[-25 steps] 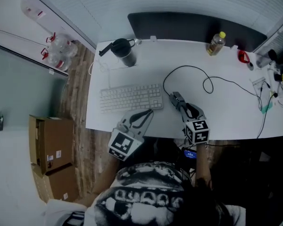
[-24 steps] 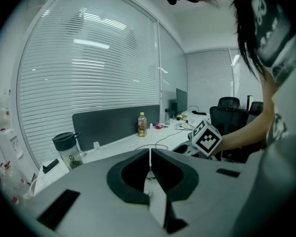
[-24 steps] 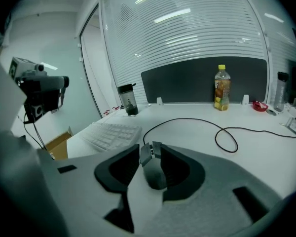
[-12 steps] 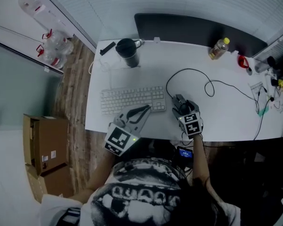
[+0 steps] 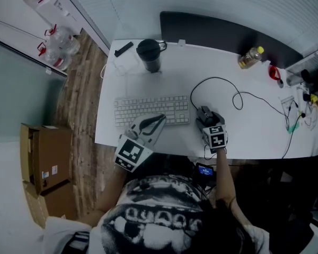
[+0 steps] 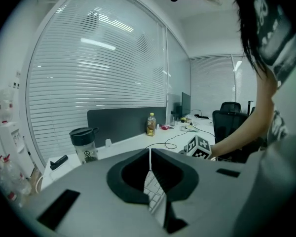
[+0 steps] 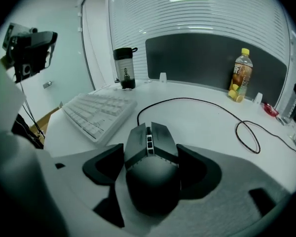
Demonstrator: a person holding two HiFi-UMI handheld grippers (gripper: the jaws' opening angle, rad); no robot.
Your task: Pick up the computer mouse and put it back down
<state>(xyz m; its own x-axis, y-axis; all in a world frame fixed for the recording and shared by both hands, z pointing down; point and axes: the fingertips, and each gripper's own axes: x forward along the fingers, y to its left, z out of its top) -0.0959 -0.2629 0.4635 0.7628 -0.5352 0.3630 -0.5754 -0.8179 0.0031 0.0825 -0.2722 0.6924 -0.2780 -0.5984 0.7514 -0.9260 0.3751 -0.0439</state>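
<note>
The black wired computer mouse [image 5: 203, 113] lies flat on the white worktop [image 5: 254, 136], just beside the right end of the white rectangular keyboard [image 5: 151, 110]. Its thin black cable [image 5: 222, 83] loops away over the worktop, beyond the keyboard's right end.

The right tool [image 5: 206, 119] is tilted down over the mouse [image 7: 152, 169] from the near edge. Its jaws have just been opening and now stand spread wide. The mouse sits between them with a clear gap at the keyboard side, so nothing is pinched.

The left tool [image 5: 160, 119] hangs at the keyboard's near edge, toward its right half. Its jaws are pressed together with only a thin seam between them and nothing in them [image 6: 149, 154].

A dark lidded tumbler [image 5: 150, 54] stands well beyond the keyboard's far edge. A clear plastic bottle with a yellow cap [image 5: 249, 58] stands far off to the keyboard's right.
</note>
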